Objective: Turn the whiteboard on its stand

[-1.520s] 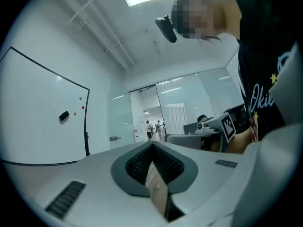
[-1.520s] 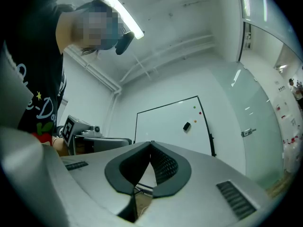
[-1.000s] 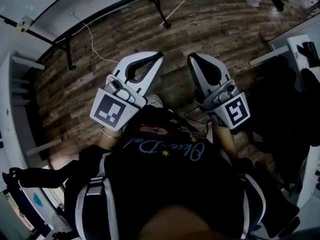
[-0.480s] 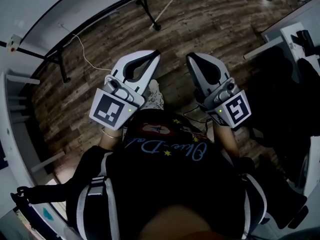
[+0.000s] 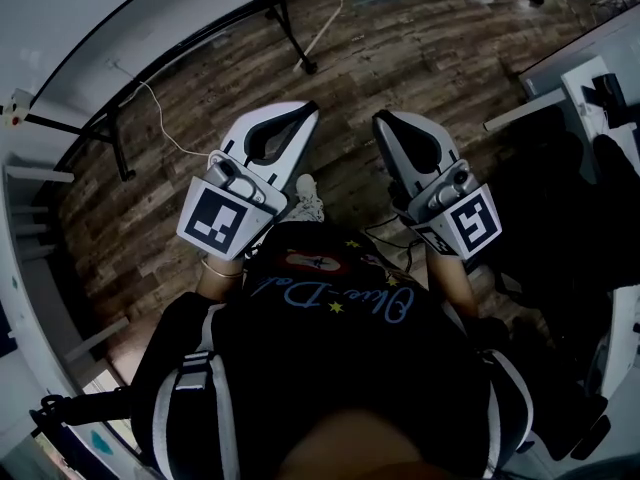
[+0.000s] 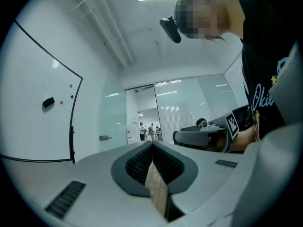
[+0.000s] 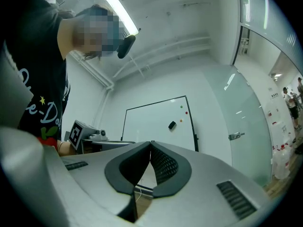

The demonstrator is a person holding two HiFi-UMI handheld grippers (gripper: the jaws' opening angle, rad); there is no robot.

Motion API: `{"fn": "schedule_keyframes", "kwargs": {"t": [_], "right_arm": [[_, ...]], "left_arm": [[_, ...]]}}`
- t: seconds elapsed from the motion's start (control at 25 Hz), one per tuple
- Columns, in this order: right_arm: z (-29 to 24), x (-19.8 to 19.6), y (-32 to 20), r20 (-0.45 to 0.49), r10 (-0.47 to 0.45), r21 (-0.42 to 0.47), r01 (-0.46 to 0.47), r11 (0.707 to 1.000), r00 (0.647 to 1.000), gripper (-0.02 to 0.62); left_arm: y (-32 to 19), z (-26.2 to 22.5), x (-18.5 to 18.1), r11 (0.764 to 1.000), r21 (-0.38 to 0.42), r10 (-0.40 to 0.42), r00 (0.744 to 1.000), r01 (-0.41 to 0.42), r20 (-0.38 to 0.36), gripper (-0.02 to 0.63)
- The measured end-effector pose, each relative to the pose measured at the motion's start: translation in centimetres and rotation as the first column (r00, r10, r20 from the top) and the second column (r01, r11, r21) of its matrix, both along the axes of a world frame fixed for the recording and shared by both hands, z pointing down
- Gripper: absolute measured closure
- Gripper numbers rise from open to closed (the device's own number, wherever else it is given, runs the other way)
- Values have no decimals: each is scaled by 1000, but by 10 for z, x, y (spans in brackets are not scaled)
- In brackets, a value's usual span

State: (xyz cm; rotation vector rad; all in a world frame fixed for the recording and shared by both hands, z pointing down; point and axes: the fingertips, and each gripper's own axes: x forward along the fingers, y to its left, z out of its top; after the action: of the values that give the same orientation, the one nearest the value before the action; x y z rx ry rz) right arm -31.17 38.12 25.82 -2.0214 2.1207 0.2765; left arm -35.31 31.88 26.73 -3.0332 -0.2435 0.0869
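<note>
The floor (image 5: 210, 78) is dark wood planks. At the far middle the black stand (image 5: 283, 13) comes down to a foot (image 5: 310, 66). A second foot (image 5: 122, 168) touches down further left. A thin white cable (image 5: 165, 128) snakes over the planks between the two feet. Another pale cord (image 5: 330, 23) runs to the floor just beside the middle foot. Nearer, in the middle, a pale shoe (image 5: 308, 198) rests on the boards.
</note>
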Motion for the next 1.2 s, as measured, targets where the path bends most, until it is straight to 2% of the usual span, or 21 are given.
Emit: {"fn": "schedule_keyframes", "kwargs": {"t": [0.32,0.52,0.68,0.84,0.92,1.08,1.2], "right_arm": [[3,28,-47,-13,-17,-22,17,1000,1000,568],[3,40,-82,-6,-30,-46,30,999,1000,568],[4,45,-105,-57,-26,-96,21,995,998,568],[2,57,-124,-7,-46,-80,46,996,999,565],[5,65,-136,-27,-30,-103,27,994,999,563],[9,82,-157,-16,-10,-116,8,993,1000,560],[6,90,-169,-12,-6,-96,5,995,1000,558]], "left_arm": [[-41,6,27,999,-43,18,1000,-17,13,581],[-76,5,38,999,-34,2,1000,-1,14,581],[-105,10,46,999,-34,-13,1000,14,26,582],[-133,11,51,998,-45,-40,999,41,23,581],[-142,11,55,998,-52,-37,999,37,13,581],[-160,11,62,1000,-6,-26,1000,26,17,581],[-174,14,66,999,-9,-32,999,33,26,583]]}}
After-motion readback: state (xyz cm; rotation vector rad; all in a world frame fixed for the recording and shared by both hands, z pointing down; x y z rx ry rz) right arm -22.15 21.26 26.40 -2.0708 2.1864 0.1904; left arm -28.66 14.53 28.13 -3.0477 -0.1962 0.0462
